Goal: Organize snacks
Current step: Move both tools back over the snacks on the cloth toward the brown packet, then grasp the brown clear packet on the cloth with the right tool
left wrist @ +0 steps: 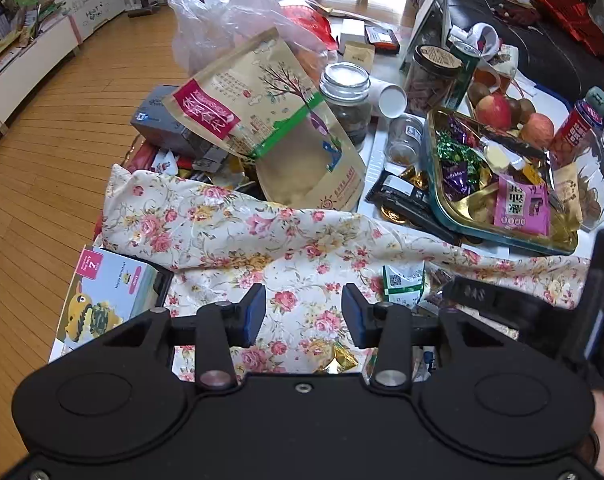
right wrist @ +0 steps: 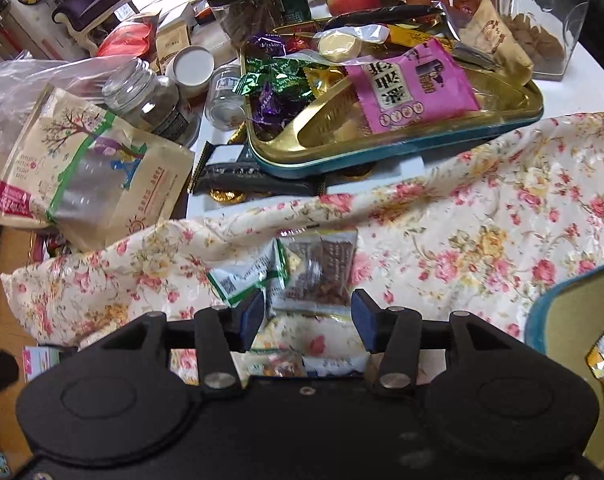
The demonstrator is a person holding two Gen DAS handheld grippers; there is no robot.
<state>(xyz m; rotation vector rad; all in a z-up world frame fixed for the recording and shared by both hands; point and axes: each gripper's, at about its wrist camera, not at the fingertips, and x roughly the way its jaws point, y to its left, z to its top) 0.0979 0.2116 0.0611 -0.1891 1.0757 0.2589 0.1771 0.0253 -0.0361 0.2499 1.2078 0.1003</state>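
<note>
On the floral cloth (right wrist: 481, 216) draped over the near edge of the table, right gripper (right wrist: 307, 318) sits over a small clear-windowed snack packet with dark nut filling (right wrist: 321, 276); a green-and-white foil sachet (right wrist: 238, 280) lies touching it on the left side. Right jaws spread, packet's near end between them, pads not pressing it. Left gripper (left wrist: 303, 314) jaws spread too, nothing between, only cloth below. No earlier view, so can't speak to motion

Handling, my read: packet is light, soft film, crinkly and a bit slippery, lumpy contents. Cloth under it is loose, may bunch up into the pinch. Best hold is across the flat sealed end or mid-body, narrow way

Long axis runs roughly away from the right gripper, toward the teal-rimmed gold candy tin (right wrist: 401, 160) near the middle of the table, tilted slightly. That tin looks like the likely destination
</note>
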